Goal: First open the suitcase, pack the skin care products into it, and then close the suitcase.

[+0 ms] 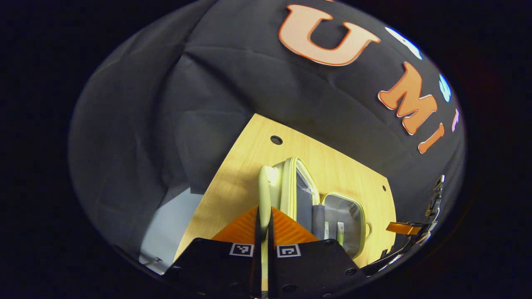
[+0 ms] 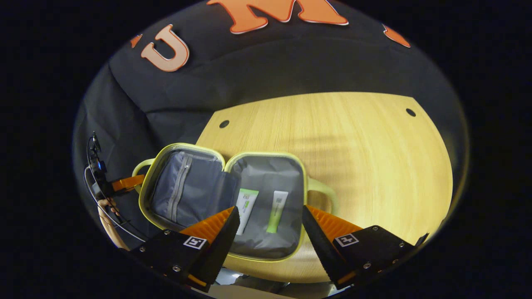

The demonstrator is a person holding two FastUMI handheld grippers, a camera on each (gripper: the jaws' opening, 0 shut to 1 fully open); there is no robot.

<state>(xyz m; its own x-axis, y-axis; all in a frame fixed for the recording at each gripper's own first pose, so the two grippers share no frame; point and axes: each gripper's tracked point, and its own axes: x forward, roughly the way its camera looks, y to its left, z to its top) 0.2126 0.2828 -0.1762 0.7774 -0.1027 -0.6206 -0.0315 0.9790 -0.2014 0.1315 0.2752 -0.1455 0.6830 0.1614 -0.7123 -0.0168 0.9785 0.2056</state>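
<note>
The suitcase [image 2: 224,199] is lying open on the table [image 2: 374,166] with two tubes [image 2: 277,209] already sitting inside (closing looks like what is left). The left gripper [image 1: 264,220] is pinching its handle [image 1: 264,187]; the right gripper [image 2: 270,226] is hovering, jaws spread, holding nothing.

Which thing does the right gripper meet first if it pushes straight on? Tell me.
Probably the open suitcase: the right gripper is open, and in its line lie the two skin care tubes on the grey lining. Depth is hard to judge.
</note>
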